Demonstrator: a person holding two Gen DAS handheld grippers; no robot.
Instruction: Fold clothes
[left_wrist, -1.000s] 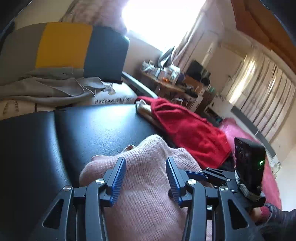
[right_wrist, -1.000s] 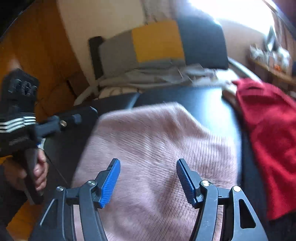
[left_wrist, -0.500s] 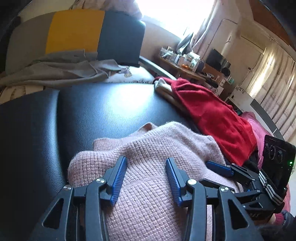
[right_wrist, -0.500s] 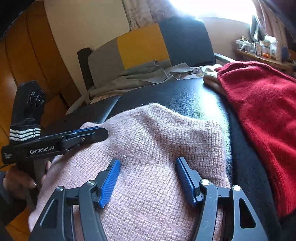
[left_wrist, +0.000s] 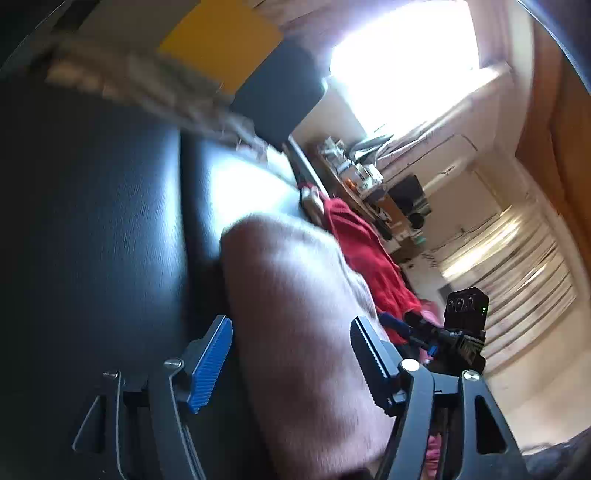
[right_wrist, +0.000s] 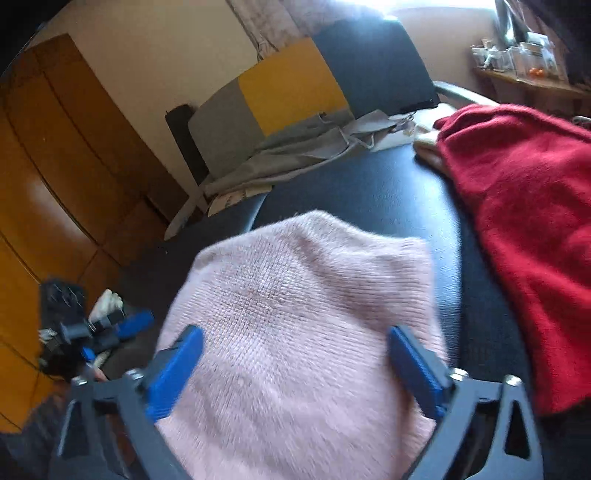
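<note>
Both my grippers, left (left_wrist: 291, 365) & right (right_wrist: 295, 373), are opening above the soft pink knit sweater (right_wrist: 295, 314), center frame; it's light, floppy; I'd grab an edge.

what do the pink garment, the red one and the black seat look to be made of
Pink garment: soft knit, probably wool or acrylic; stitch rows and fuzz show. Red garment: fuzzy knit or fleece, matte nap; weave unclear. Black seat: leather or vinyl, smooth, with glossy window glare.

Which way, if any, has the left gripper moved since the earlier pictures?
Yes. In the right wrist view the left gripper has dropped off the pink sweater to its lower left, beside the black cushion, jaws opening.
</note>
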